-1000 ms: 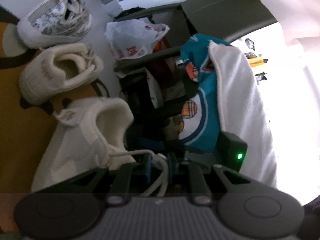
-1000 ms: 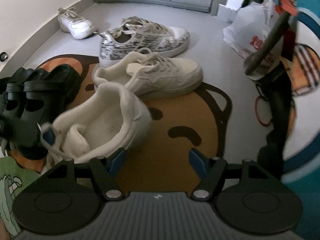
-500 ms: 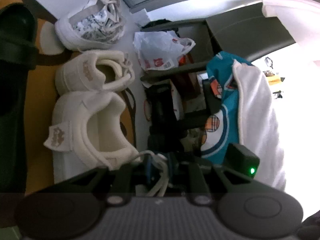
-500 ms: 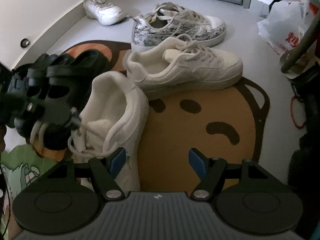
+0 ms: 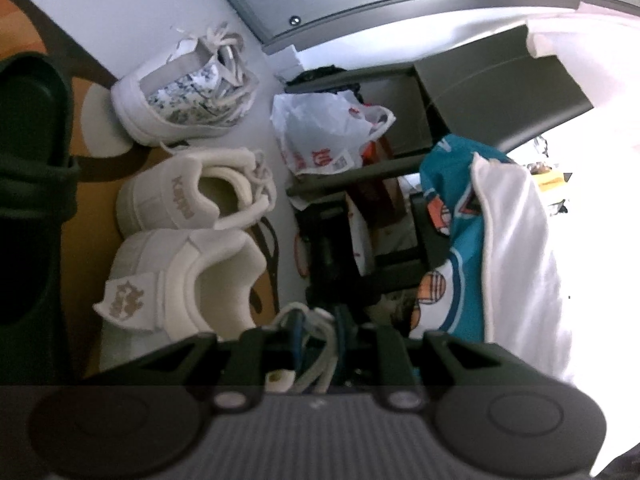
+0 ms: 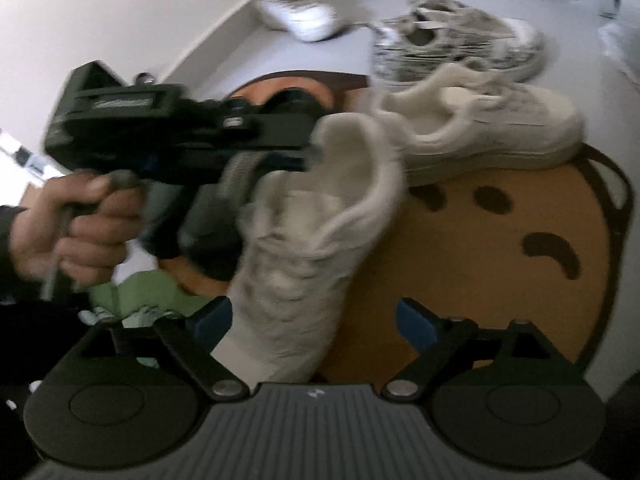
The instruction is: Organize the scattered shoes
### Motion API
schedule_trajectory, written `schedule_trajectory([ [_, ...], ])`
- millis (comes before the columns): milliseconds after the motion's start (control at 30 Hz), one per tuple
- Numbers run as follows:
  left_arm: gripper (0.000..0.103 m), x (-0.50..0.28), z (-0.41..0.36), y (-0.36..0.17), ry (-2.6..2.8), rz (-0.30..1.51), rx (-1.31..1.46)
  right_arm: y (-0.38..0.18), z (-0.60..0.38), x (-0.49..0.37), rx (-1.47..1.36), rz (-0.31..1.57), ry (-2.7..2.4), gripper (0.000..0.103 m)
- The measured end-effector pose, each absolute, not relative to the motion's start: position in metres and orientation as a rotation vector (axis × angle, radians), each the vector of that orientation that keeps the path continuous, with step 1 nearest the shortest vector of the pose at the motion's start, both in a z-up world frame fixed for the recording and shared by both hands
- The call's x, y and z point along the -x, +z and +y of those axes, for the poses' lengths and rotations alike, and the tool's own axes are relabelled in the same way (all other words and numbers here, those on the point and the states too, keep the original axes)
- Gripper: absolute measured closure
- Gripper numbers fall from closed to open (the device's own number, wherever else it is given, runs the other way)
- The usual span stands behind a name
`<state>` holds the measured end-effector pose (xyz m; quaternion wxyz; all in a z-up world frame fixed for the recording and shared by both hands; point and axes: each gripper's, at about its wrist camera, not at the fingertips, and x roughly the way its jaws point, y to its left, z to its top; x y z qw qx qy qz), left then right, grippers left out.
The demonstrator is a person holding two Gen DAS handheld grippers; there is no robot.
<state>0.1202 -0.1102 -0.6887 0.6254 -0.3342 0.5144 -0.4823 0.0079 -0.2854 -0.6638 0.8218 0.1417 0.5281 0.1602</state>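
The left gripper (image 5: 316,336) is nearly closed, pinching the white laces (image 5: 320,354) of a cream shoe (image 5: 176,280); its fingertips are half lost in shadow against dark clutter, so the exact pinch point is hard to make out. That shoe sits on an orange mat (image 6: 480,260), heel toward the left camera, just beside its mate (image 5: 188,196), with a patterned sneaker (image 5: 188,96) beyond at the mat's edge. A black sandal (image 5: 28,152) fills the left side, cut off by the frame. Right of the shoes stand a dark rack (image 5: 380,168), a white plastic bag (image 5: 324,136) and a teal-and-white cloth (image 5: 480,240) that blocks what lies behind. The right gripper (image 6: 314,320) has just been opening and stands wide; the held shoe's toe lies between its blue pads (image 6: 414,320), though blur hides whether they touch. In that view a hand (image 6: 76,224) grips the left tool, and another white shoe (image 6: 300,16) lies far off by the wall.
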Motion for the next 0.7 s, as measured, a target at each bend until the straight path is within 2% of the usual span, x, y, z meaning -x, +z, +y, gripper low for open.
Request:
schedule_trajectory([
  [233, 0.086, -0.116, -0.114, -0.691, -1.116, 1.196, 0.763, -0.697, -0.26, -0.026, -0.336, 1.143, 0.261, 0.009],
  [367, 0.086, -0.116, -0.116, -0.693, -1.119, 1.198, 0.753, -0.713, -0.262, -0.036, -0.338, 1.144, 0.182, 0.026],
  [467, 0.086, -0.121, -0.113, -0.692, -1.11, 1.178, 0.769, -0.715, -0.259, -0.042, -0.3, 1.101, 0.157, 0.031],
  [700, 0.086, -0.15, -0.108, -0.691, -1.056, 1.122, 0.8, -0.716, -0.256, -0.075, -0.279, 1.044, 0.104, 0.033],
])
